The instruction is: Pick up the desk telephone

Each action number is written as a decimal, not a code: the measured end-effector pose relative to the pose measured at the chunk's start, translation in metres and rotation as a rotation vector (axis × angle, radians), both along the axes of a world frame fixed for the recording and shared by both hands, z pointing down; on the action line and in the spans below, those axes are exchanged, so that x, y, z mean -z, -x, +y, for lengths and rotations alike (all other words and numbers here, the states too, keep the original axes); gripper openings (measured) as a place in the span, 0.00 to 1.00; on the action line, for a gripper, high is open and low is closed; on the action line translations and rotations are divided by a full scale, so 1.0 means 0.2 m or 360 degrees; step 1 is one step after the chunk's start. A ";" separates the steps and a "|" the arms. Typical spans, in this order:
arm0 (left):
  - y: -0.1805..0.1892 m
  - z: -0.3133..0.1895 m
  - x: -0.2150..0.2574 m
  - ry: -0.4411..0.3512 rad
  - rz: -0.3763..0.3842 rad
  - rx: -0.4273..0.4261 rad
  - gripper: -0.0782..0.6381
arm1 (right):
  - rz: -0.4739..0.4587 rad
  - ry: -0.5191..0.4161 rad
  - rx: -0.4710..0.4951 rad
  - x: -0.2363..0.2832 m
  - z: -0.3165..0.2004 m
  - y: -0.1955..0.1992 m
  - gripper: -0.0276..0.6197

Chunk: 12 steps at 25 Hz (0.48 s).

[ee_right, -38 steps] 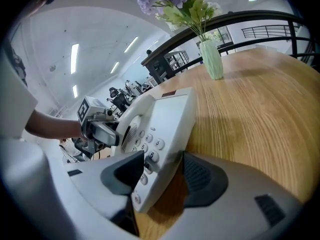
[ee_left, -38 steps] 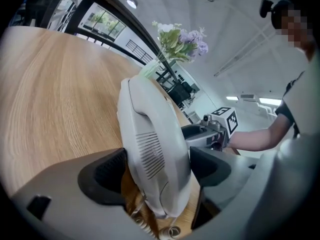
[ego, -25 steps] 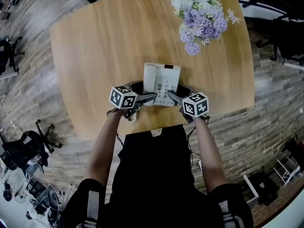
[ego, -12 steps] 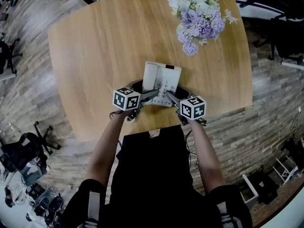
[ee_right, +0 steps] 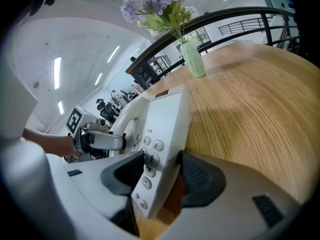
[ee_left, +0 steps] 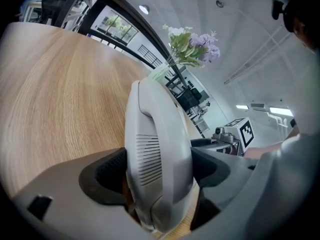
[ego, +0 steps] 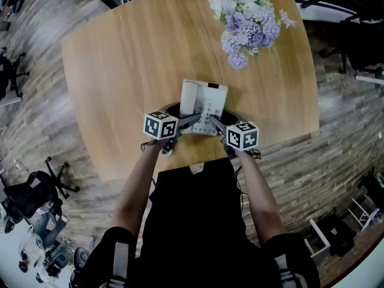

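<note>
Head view: desk telephone near the front edge of the wooden table, flowers beyond, with left gripper and right gripper meeting at its near end. Left gripper view: jaws clamped on the handset — a loose part that may lift off, so the light, smooth, rigid shell probably wants both grips. Right gripper view: only here do jaws show pinching the keypad side.
</note>
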<state>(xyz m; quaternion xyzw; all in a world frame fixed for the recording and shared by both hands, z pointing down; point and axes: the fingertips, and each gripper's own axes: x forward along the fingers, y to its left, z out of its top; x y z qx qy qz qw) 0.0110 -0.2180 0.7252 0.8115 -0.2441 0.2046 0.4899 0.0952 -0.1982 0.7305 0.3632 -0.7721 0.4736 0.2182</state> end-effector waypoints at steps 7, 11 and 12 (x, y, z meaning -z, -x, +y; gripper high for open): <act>0.06 0.01 0.04 0.0005 0.0001 0.0062 0.65 | -0.0003 -0.0027 -0.0006 0.04 -0.01 0.05 0.41; 0.08 0.00 0.10 -0.0042 0.0002 0.0065 0.65 | -0.0018 -0.0049 -0.0016 0.09 -0.02 0.07 0.41; 0.09 -0.01 0.11 -0.0054 0.0003 0.0069 0.65 | -0.0019 -0.0056 -0.0020 0.10 -0.02 0.08 0.41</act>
